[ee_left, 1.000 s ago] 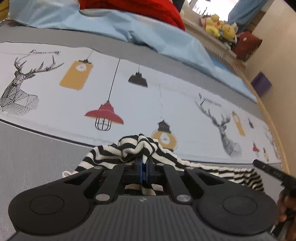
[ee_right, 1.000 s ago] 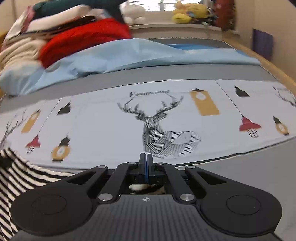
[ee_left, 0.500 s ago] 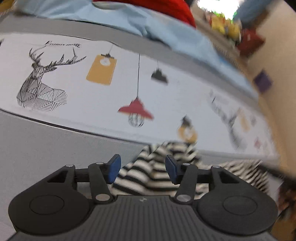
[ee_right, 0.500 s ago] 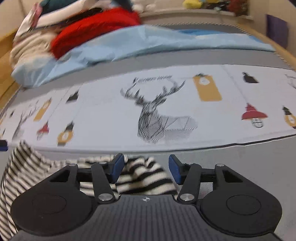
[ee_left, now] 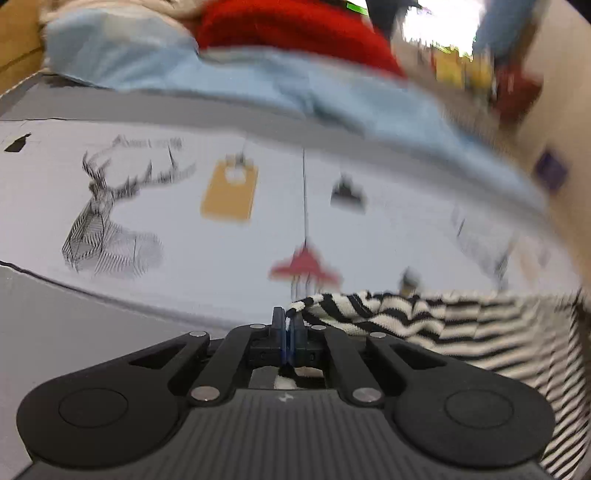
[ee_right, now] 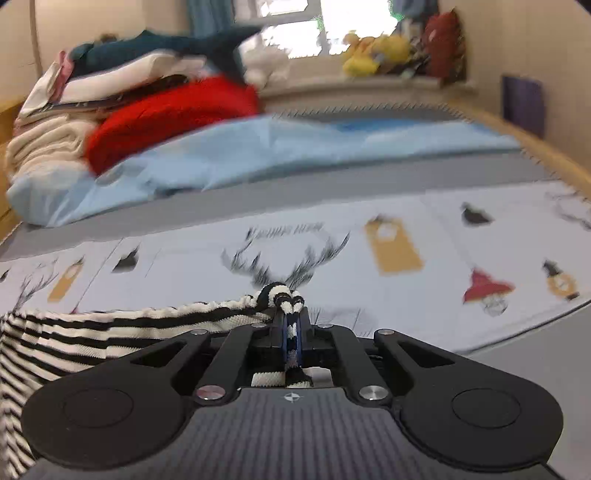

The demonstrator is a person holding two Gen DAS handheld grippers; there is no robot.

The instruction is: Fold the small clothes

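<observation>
Both tongs, left and right, pinch the striped garment stretched between them.

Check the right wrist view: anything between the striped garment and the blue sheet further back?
Right wrist view: only bedding. Past the striped garment pinched in the right gripper lies the deer-and-lamp printed panel, then a plain grey band, then the blue sheet.

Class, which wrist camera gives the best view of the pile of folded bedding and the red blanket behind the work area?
The right wrist view: the stacked bedding and red blanket show whole and fairly sharp at upper left. The left wrist view catches only the blanket's blurred lower part at the top edge; the stack above is cropped.
</observation>
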